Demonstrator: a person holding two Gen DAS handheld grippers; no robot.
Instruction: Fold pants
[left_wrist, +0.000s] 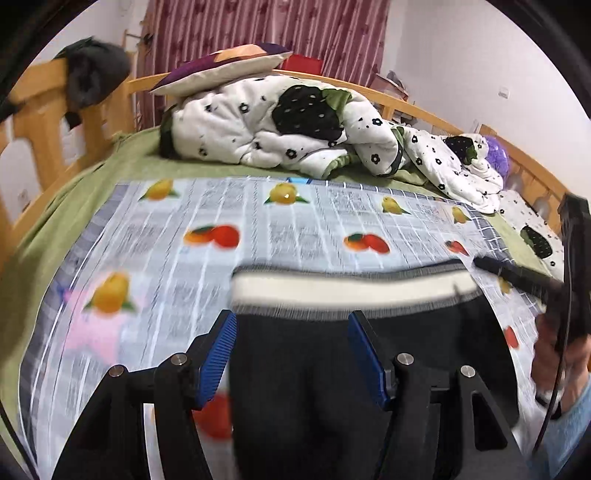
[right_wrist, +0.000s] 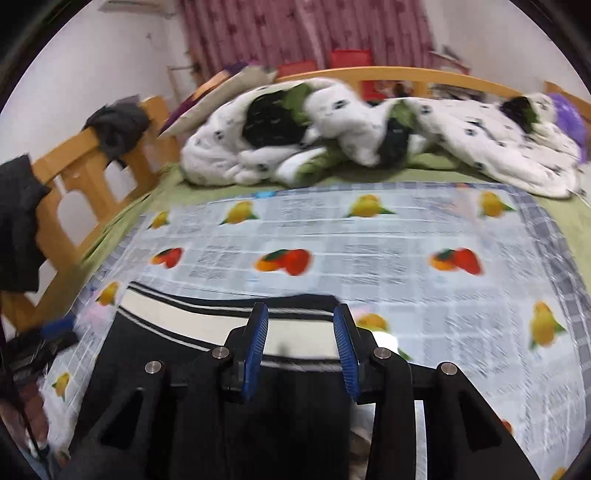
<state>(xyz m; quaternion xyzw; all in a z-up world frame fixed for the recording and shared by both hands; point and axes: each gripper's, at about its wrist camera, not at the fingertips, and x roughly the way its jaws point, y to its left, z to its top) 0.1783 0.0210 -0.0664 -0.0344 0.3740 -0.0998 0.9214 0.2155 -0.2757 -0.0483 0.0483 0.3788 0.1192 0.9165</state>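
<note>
Black pants (left_wrist: 306, 387) with a white and grey striped waistband (left_wrist: 343, 288) lie flat on a fruit-print cloth (left_wrist: 295, 221) on the bed. My left gripper (left_wrist: 291, 321) is open, its blue pads over the pants just below the left part of the waistband. The right gripper shows at the right edge (left_wrist: 517, 273), near the waistband's right end. In the right wrist view the pants (right_wrist: 155, 350) lie below and left. My right gripper (right_wrist: 301, 314) is open, its jaws straddling the waistband (right_wrist: 207, 321) at its right end.
A crumpled white flower-print quilt (left_wrist: 280, 129) and a pillow (left_wrist: 221, 66) lie at the back of the bed. Wooden bed rails (left_wrist: 48, 110) run along the left and back. Dark clothes hang on the left rail (right_wrist: 118, 122). A green sheet (left_wrist: 55, 214) surrounds the cloth.
</note>
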